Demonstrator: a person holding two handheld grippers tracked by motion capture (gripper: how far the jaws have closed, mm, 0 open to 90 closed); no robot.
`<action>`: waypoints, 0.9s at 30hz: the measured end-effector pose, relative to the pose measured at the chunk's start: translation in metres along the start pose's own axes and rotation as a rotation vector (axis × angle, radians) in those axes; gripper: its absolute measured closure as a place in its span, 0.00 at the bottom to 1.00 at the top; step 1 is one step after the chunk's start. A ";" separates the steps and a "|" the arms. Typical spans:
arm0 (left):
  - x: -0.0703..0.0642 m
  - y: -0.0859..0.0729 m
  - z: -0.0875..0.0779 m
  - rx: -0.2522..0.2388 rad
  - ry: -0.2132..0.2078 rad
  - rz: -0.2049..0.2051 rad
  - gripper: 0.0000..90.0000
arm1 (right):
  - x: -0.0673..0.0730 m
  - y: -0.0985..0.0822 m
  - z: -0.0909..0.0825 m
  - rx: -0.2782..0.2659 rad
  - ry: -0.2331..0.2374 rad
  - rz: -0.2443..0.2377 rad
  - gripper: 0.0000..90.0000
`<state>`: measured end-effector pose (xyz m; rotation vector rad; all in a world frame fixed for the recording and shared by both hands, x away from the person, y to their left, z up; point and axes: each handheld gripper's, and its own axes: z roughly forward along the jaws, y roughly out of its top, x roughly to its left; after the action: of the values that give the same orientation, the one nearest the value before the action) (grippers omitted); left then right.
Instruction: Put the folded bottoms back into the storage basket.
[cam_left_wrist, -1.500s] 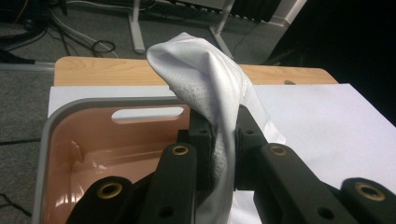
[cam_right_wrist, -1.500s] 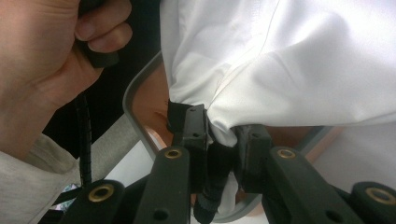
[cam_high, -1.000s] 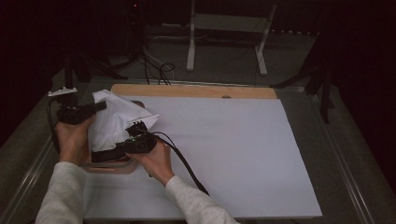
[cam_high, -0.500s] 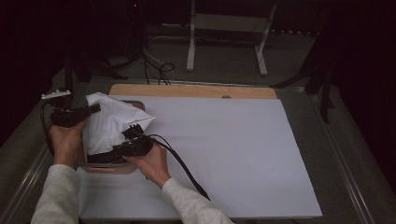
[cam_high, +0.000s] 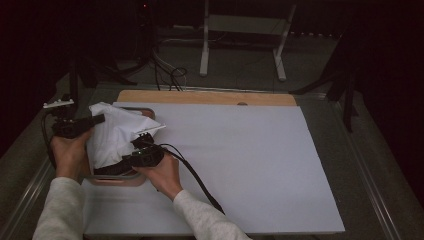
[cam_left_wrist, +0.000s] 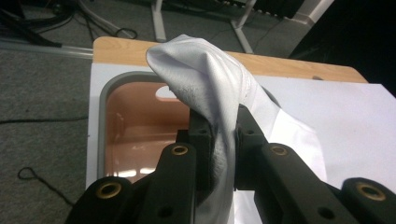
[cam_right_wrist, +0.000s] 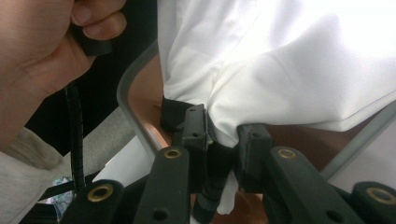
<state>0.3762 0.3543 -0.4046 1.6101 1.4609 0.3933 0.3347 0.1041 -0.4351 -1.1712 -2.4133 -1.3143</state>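
Both my tongs pinch the white cloth (cam_high: 117, 137) over the pink tub (cam_high: 116, 178) at the table's left. My left gripper (cam_left_wrist: 219, 135) view shows the tub's grey rim; my right gripper (cam_right_wrist: 223, 140) view shows a dark band under the cloth.

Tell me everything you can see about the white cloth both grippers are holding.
The white cloth looks like thin, smooth fabric, crumpled and creased, with a dark band at its lower edge. It is bunched over the pink tub at the table's left side. The left gripper pinches a fold that rises in a peak above its jaws; the right gripper clamps the lower edge, dark band included. One corner points out over the white sheet.
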 end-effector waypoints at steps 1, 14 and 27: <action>0.001 -0.001 0.000 0.005 0.004 0.001 0.91 | 0.000 0.000 0.000 -0.001 0.001 0.003 0.85; 0.007 -0.007 0.002 -0.023 0.145 -0.021 0.00 | -0.012 -0.004 -0.012 -0.149 -0.075 -0.102 0.27; -0.009 -0.009 -0.001 -0.090 0.121 0.080 0.00 | -0.022 -0.003 -0.031 -0.188 -0.068 -0.142 0.17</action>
<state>0.3675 0.3457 -0.4079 1.5987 1.4506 0.6032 0.3411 0.0668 -0.4282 -1.1227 -2.5069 -1.5986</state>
